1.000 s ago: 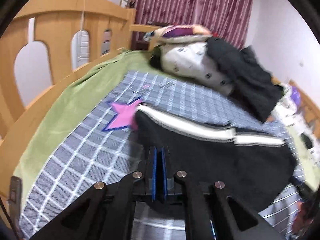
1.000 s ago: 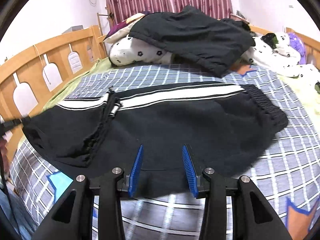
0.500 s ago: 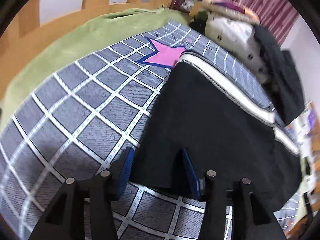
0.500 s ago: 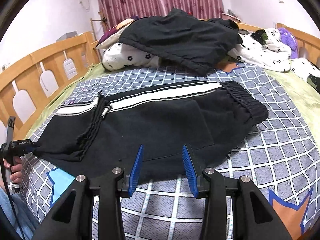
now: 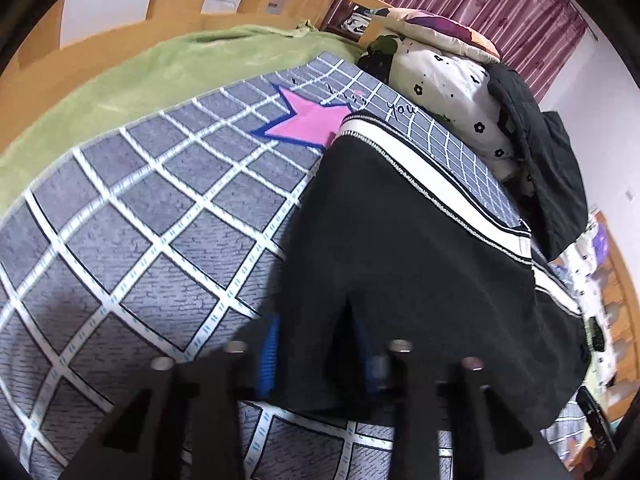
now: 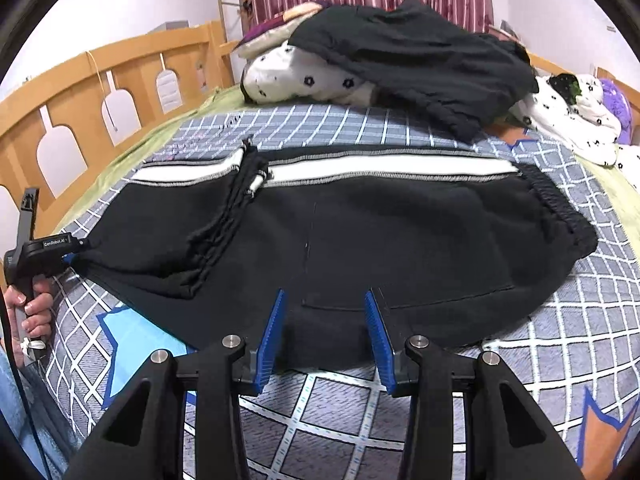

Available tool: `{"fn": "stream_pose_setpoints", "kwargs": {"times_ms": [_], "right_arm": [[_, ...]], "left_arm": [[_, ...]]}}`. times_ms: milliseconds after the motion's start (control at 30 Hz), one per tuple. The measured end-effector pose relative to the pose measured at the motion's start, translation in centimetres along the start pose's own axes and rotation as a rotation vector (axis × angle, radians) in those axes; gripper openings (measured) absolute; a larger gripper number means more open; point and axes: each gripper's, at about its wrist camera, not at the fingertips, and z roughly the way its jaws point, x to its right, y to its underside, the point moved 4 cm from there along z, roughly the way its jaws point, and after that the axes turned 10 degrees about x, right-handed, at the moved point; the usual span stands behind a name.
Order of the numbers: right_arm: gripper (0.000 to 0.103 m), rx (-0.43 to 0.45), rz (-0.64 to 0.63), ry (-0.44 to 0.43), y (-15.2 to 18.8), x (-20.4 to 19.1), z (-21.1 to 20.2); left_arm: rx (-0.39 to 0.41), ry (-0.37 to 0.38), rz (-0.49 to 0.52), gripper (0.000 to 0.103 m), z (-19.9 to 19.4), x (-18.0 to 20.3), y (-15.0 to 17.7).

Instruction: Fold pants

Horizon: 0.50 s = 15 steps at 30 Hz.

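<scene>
Black pants with a white side stripe lie folded flat on the checked bed cover. My left gripper is down at their near left corner. Its jaws are closing, and the black fabric fills the gap between the blue pads and puckers there. In the right wrist view the same pants spread across the bed, with the waistband at the right and the left gripper at their left corner. My right gripper stands open over the pants' near edge, fabric under the gap, pads apart from it.
A pile of flowered pillows under a black garment fills the far end of the bed. A wooden rail runs along the left, with a green blanket beside it. A person's hand holds the left gripper's handle.
The left gripper sank to the pants' corner, opened, then narrowed around the fabric. The right gripper drew back a little, then moved in over the near edge, still open.
</scene>
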Motion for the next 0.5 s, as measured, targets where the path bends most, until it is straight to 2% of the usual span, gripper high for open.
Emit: {"fn": "stream_pose_setpoints", "kwargs": {"times_ms": [100,200,267,367,500], "right_arm": [[0.041,-0.014,0.005,0.011,0.1,0.1,0.5],[0.041,-0.001,0.01,0.027,-0.2,0.6,0.2],[0.041,0.013,0.021,0.036,-0.4,1.3,-0.3],[0.041,0.033,0.029,0.064,-0.7,2.8,-1.3],[0.041,0.07,0.058,0.124,-0.9,6.0,-3.2]], "left_arm": [[0.091,-0.044,0.1,0.017,-2.1,2.3,-1.1],[0.199,-0.081,0.236,0.016,-4.9,6.6,-2.5],[0.245,-0.047,0.281,0.016,-6.5,9.7,-3.2],[0.268,0.055,0.346,0.016,-8.4,16.3,-3.7],[0.274,0.175,0.476,0.015,-8.9,25.3,-1.6]]}}
